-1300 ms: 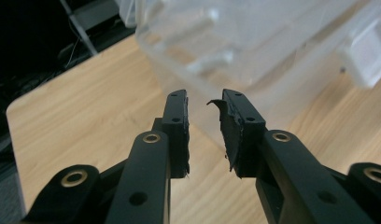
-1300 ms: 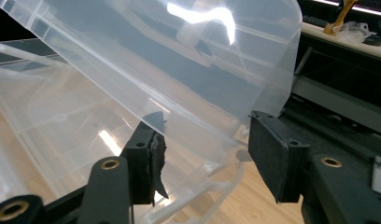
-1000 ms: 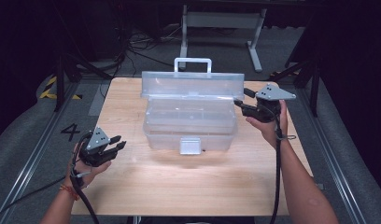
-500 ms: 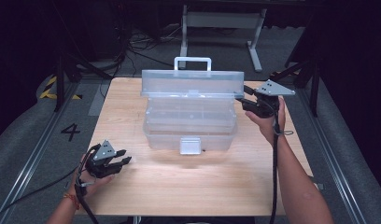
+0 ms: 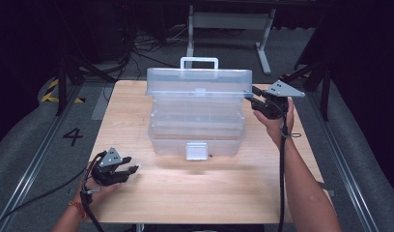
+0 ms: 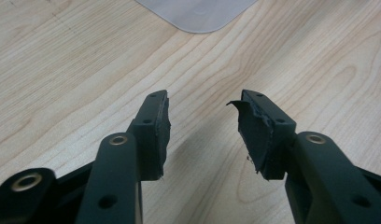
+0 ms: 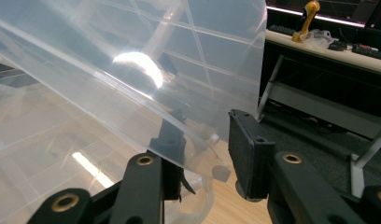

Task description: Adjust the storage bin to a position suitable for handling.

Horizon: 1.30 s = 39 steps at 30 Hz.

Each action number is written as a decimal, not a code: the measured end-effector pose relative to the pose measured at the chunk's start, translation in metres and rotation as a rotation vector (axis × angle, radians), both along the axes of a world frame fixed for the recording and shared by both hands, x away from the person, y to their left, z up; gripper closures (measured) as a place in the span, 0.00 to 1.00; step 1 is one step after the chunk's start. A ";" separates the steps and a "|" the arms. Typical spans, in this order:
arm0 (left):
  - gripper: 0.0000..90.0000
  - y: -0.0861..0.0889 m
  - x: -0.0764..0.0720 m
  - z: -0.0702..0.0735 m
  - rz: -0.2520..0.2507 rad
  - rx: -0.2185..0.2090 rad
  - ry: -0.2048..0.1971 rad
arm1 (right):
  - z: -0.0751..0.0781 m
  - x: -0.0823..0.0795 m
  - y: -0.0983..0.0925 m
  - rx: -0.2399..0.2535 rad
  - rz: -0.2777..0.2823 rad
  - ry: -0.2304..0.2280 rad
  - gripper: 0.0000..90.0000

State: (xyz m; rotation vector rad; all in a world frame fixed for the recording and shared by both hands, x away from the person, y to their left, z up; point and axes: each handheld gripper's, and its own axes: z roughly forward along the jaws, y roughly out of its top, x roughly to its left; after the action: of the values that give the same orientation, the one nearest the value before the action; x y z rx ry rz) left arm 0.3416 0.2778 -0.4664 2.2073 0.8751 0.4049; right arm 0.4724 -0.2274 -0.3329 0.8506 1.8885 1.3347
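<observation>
The clear plastic box (image 5: 197, 116) sits mid-table toward the far edge, its long axis left to right and its latch facing the near edge. The right gripper (image 5: 257, 98), jaws spread, straddles the raised lid's right edge, apparently mid-opening; next, swing it fully back. The left gripper (image 5: 129, 165) rests spread and empty near the near-left corner.

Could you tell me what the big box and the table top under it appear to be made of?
The box looks like clear, glossy plastic: you see through its walls, and its lid throws bright glare. The table top looks like pale wood or wood-look laminate, matt, with visible grain; which one I cannot tell.
</observation>
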 end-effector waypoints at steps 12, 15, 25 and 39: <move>0.43 0.006 0.004 -0.007 0.030 0.014 0.027 | 0.008 0.008 0.006 -0.016 -0.061 -0.006 0.80; 0.41 0.007 0.006 -0.008 0.038 0.011 0.020 | 0.009 0.009 0.008 -0.023 -0.078 -0.023 0.81; 0.37 0.009 0.010 -0.013 0.038 -0.020 0.056 | 0.013 0.019 0.010 0.002 -0.096 -0.027 0.82; 0.28 0.006 0.008 -0.014 0.036 -0.002 0.052 | 0.017 0.027 0.008 -0.002 -0.079 -0.018 0.82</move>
State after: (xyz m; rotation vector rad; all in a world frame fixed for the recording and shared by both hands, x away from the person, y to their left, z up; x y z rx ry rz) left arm 0.3498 0.2836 -0.4809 2.2116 0.9439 0.3647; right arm 0.4991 -0.2198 -0.3160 0.8994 1.8234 1.2885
